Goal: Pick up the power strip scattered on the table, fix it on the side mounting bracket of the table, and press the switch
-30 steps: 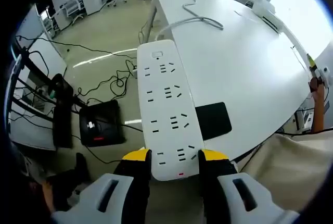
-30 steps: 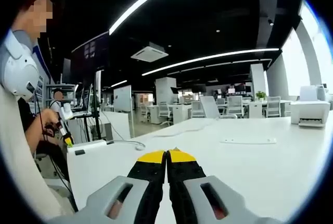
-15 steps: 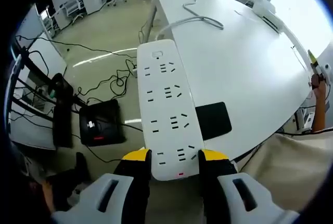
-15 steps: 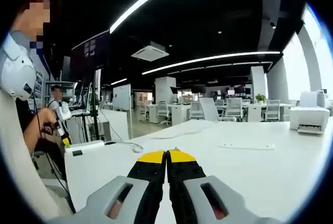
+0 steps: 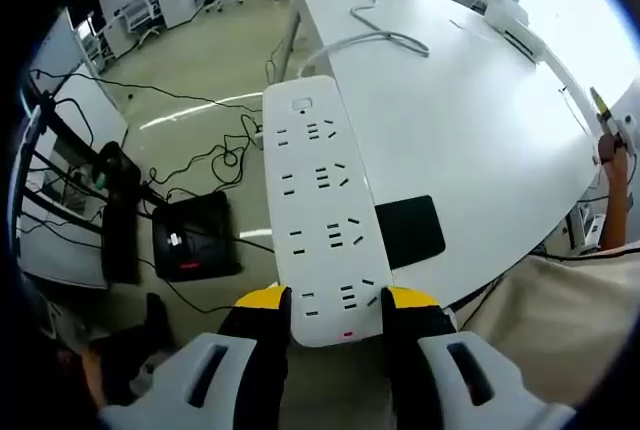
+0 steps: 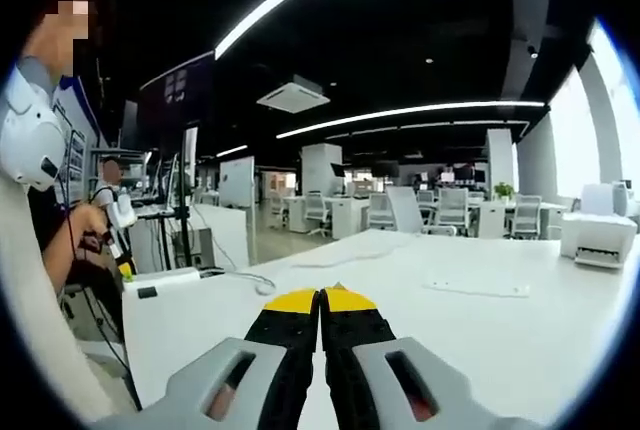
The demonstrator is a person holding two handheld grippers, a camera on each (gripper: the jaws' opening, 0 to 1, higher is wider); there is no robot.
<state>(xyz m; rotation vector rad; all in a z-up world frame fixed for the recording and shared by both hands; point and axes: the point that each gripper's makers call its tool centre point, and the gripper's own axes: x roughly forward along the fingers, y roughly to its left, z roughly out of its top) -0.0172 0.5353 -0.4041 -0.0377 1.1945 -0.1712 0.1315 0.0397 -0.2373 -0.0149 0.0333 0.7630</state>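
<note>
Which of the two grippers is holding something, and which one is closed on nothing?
The left gripper holds the white power strip by its near end. The right gripper is shut, empty, above the white table.

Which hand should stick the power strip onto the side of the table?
The left. Its hand-held gripper already clamps the power strip beside the table's edge. The right hand-held gripper is shut and holds nothing.

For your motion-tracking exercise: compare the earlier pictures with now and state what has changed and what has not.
Nothing was grasped or released. The right gripper stays shut and empty; its view has shifted slightly, so that camera moved. The left gripper still clamps the power strip beside the table, unmoved.
</note>
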